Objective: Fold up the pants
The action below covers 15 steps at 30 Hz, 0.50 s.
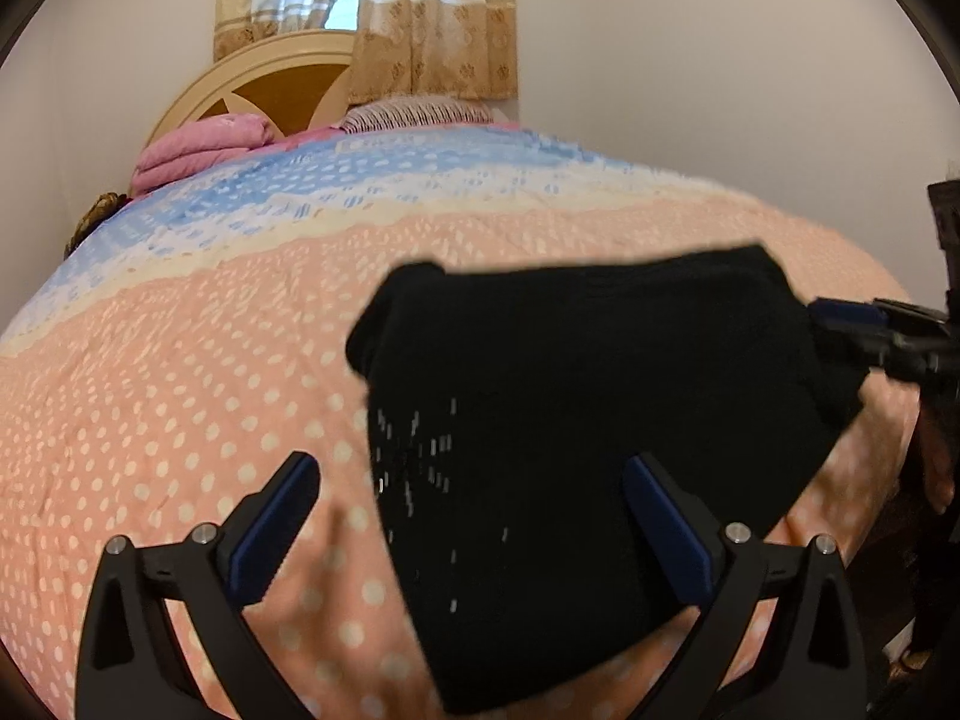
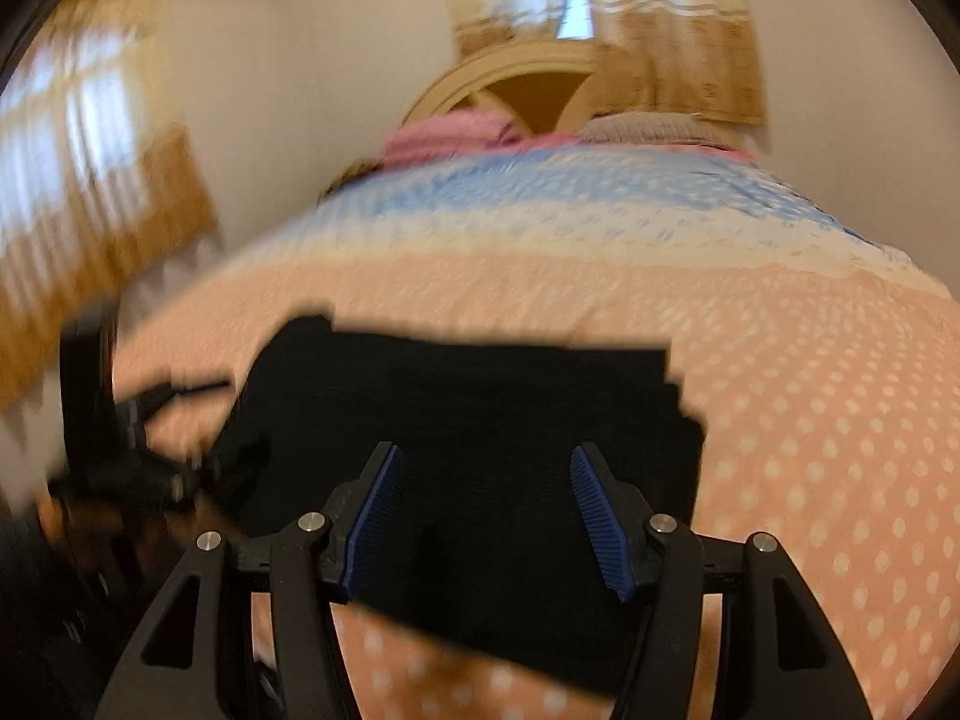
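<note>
The black pants (image 1: pixel 588 372) lie as a folded dark block on the dotted bedspread (image 1: pixel 180 390). My left gripper (image 1: pixel 474 474) hovers over their near left part, open wide, and nothing is pinched between its blue pads. At the pants' right edge the right gripper (image 1: pixel 852 324) shows from the side. In the blurred right wrist view the right gripper (image 2: pixel 486 468) is open above the pants (image 2: pixel 480 396), its pads apart and not pressing the cloth. The left gripper (image 2: pixel 174 402) appears as a dark smear at the left.
The bedspread (image 2: pixel 810 420) is peach with white dots near me and blue farther back. A folded pink blanket (image 1: pixel 198 150) and a striped pillow (image 1: pixel 414 114) lie by the headboard (image 1: pixel 270 84). Curtains (image 1: pixel 432 18) hang behind. The bed's right edge (image 1: pixel 906 420) drops off near the pants.
</note>
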{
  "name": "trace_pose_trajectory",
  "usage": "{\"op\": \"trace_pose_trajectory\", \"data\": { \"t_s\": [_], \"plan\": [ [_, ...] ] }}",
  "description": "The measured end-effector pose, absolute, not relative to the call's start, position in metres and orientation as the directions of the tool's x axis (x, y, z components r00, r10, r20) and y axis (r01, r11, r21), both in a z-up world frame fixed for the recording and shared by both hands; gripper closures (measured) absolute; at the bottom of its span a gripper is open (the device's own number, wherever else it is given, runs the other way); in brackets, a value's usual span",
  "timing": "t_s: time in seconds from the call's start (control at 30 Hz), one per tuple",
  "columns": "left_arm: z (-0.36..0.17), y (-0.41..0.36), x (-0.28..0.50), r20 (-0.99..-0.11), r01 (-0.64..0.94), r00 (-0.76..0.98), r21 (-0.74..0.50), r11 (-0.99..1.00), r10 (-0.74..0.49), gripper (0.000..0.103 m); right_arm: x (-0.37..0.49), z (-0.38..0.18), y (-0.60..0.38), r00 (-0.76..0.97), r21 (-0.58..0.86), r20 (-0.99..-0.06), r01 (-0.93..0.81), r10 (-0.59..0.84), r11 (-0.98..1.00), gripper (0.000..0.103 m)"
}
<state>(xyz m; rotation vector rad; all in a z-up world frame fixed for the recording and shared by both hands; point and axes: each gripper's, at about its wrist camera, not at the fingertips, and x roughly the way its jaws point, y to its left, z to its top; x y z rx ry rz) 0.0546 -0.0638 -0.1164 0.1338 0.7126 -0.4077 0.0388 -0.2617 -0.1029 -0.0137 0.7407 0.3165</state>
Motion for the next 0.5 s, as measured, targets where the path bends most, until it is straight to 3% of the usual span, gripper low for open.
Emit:
{"op": "trace_pose_trajectory", "data": {
  "t_s": [0.1, 0.17, 0.3, 0.5],
  "plan": [
    [-0.128, -0.060, 0.051, -0.657, 0.415, 0.670, -0.054, 0.908, -0.345, 0.000, 0.034, -0.114, -0.265, 0.696, 0.060, -0.667, -0.305, 0.266, 0.950, 0.042],
    [-0.126, -0.055, 0.052, -0.657, 0.406, 0.660, -0.098, 0.909, -0.365, 0.000, 0.036, -0.105, -0.272, 0.692, 0.123, -0.656, -0.294, 0.300, 0.948, 0.042],
    [-0.108, -0.045, 0.048, -0.601, 0.386, 0.724, -0.054, 0.921, -0.339, 0.000, 0.034, -0.089, -0.292, 0.741, 0.181, -0.599, -0.243, 0.303, 0.953, 0.042],
    [-0.105, -0.033, 0.076, -0.609, 0.357, 0.711, -0.120, 0.926, -0.353, 0.000, 0.054, -0.102, -0.333, 0.715, 0.377, -0.612, -0.113, 0.339, 0.919, 0.042]
  ]
}}
